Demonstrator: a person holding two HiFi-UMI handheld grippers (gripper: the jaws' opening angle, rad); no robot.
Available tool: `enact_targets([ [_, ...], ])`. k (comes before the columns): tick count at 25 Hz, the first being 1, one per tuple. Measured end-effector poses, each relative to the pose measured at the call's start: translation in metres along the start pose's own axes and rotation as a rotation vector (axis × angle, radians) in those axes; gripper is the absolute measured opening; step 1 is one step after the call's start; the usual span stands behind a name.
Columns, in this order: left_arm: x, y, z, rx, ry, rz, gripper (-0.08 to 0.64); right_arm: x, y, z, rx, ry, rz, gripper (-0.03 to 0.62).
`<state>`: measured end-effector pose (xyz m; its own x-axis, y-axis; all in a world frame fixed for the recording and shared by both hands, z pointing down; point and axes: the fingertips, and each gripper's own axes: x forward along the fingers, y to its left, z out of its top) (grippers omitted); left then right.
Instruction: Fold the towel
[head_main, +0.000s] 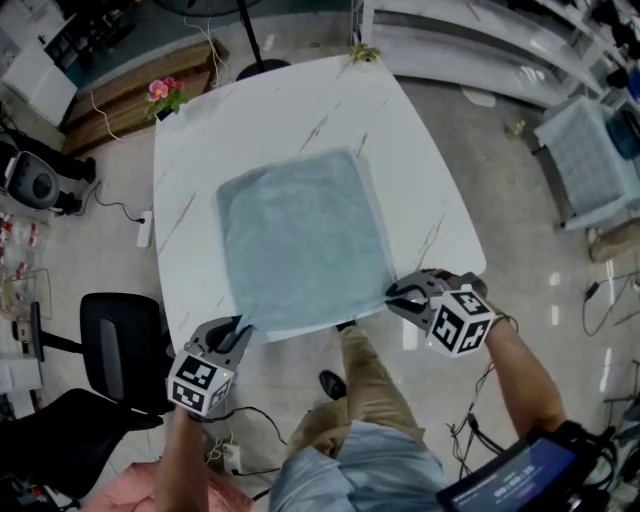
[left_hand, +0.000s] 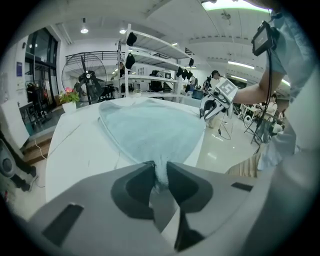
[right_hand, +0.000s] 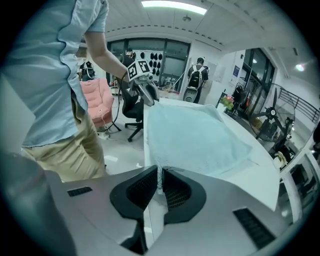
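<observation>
A pale blue-green towel lies flat and square across the white table, its two near corners pinched by the left gripper and right gripper

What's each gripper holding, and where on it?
Both hold the towel: left gripper pinches its near left corner, right gripper its near right corner.

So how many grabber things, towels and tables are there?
grippers: 2, the left gripper and the right gripper, each shut on a near corner of the towel
towel: 1
table: 1
total: 4
</observation>
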<state>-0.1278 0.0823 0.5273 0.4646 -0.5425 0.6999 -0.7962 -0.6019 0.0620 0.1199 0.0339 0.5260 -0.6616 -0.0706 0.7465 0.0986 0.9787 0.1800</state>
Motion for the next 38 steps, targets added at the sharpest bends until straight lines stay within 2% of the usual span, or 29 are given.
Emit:
enact_targets([
  [3,-0.002,-0.004,0.003,-0.024,0.006,-0.019,0.054,-0.006,-0.001,0.006,0.019,-0.012,-0.024,0.037],
  [7,-0.016,-0.012,0.008,-0.057,-0.013,-0.028,0.053,-0.023,0.0,0.019,0.049,-0.04,-0.048,0.035],
  [10,-0.03,-0.024,0.007,-0.088,-0.026,-0.035,0.054,-0.033,0.01,0.025,0.055,-0.042,-0.052,0.036],
  [15,-0.05,-0.041,0.009,-0.098,-0.02,-0.034,0.057,-0.051,0.018,0.036,0.087,-0.068,-0.043,0.035],
  [20,-0.066,-0.03,0.036,-0.116,-0.065,-0.008,0.057,-0.069,0.002,0.054,0.153,-0.127,-0.06,0.035],
  [30,-0.067,0.046,0.113,-0.198,-0.134,0.057,0.055,-0.085,-0.1,0.093,0.265,-0.229,-0.123,0.035],
  [38,-0.025,0.118,0.143,-0.251,-0.097,0.084,0.057,-0.056,-0.19,0.089,0.347,-0.233,-0.131,0.035],
])
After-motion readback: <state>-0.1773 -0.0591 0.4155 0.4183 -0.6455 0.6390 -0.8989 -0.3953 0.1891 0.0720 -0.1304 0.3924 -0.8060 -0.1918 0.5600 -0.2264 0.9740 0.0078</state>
